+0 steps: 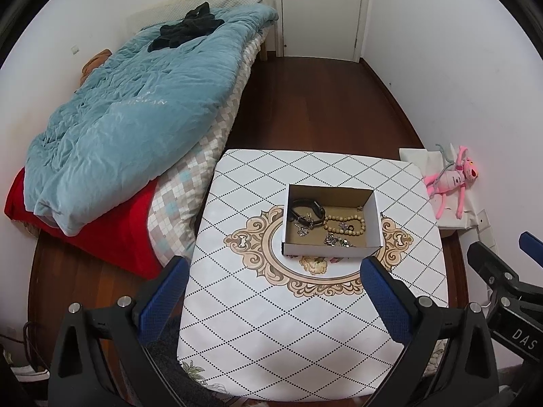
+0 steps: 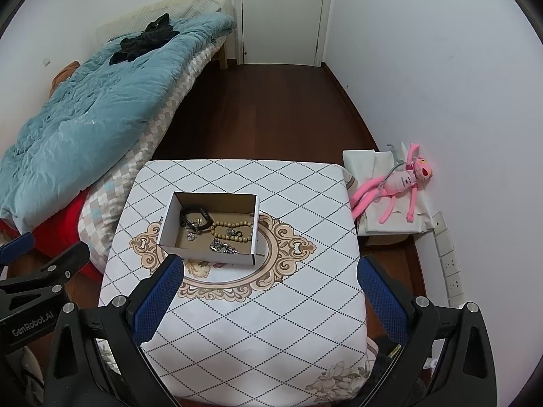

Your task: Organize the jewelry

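Note:
A small open cardboard box (image 1: 376, 218) stands on the patterned table (image 1: 305, 322); it also shows in the right wrist view (image 2: 169, 224). Inside lie a black band (image 1: 307, 205), a wooden bead bracelet (image 1: 344, 225) and silver chain pieces (image 1: 334, 240). The same pieces show in the right wrist view: band (image 2: 197, 215), beads (image 2: 234, 229), chains (image 2: 222, 247). My left gripper (image 1: 275, 268) is open and empty, held above the table's near side. My right gripper (image 2: 271, 268) is open and empty, also short of the box.
A bed with a blue quilt (image 1: 135, 108) and red blanket (image 1: 112, 234) lies left of the table. A pink plush toy (image 2: 400, 183) rests on white bags by the right wall. A closed door (image 1: 322, 6) is at the far end of a wooden floor (image 1: 305, 108).

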